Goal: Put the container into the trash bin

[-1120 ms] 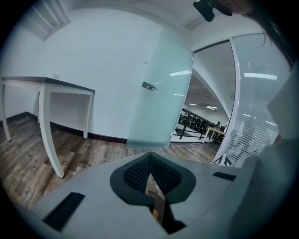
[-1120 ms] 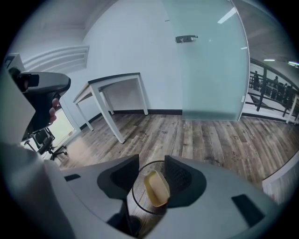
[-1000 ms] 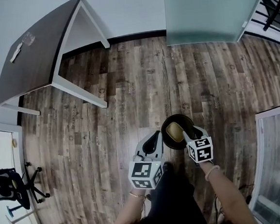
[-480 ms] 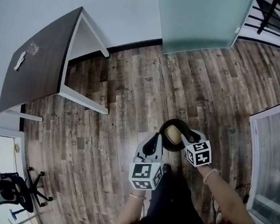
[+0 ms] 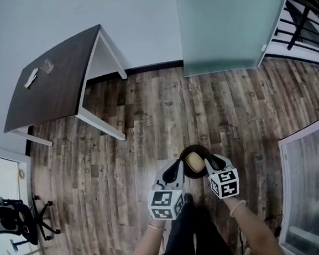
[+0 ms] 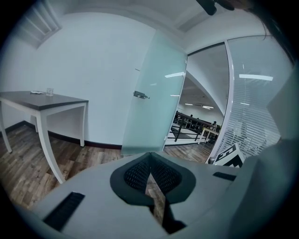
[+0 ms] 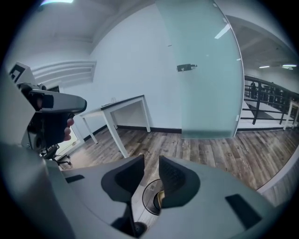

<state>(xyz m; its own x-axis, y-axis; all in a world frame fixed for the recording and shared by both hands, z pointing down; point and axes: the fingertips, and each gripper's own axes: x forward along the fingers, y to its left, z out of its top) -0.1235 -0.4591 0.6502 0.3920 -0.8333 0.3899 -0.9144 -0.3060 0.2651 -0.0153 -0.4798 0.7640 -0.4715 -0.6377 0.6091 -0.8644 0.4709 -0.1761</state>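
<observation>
the container (image 5: 194, 161), a pale yellowish tub, lies inside the round black trash bin (image 5: 195, 147), which stands on the wood-plank floor (image 5: 147, 114) right in front of the person's feet. from my right tool's camera i catch the bin (image 7: 148, 193) down through the gap between the jaws, with a yellow edge of the container (image 7: 160, 199) showing inside it. neither tool touches the bin or the container; both hang above it, one on each side in the head view. my right tool (image 5: 208, 161) has its jaws apart with nothing between them, and they are closing. in its own view (image 7: 150, 161) there is a clear slot of air between the dark pads. my left tool (image 5: 179, 164) is pressed together: in its view (image 6: 150, 156) the ribbed pads meet at the tips and nothing is pinched there. each tool carries its marker cube, the left one (image 5: 166, 202) and the right one (image 5: 224, 182), close to the person's wrists. further out, a dark-topped counter (image 5: 55, 78) on white legs stands against the white wall at the upper left, well apart from the bin, with a small clear glass (image 5: 47, 64) and a pale flat object (image 5: 31, 77) i can't identify lying on it. a frosted glass door (image 5: 222, 24) is straight ahead. a black office chair (image 5: 17, 217) sits at the far left edge, and a glass partition (image 5: 314, 183) closes off the right side.
</observation>
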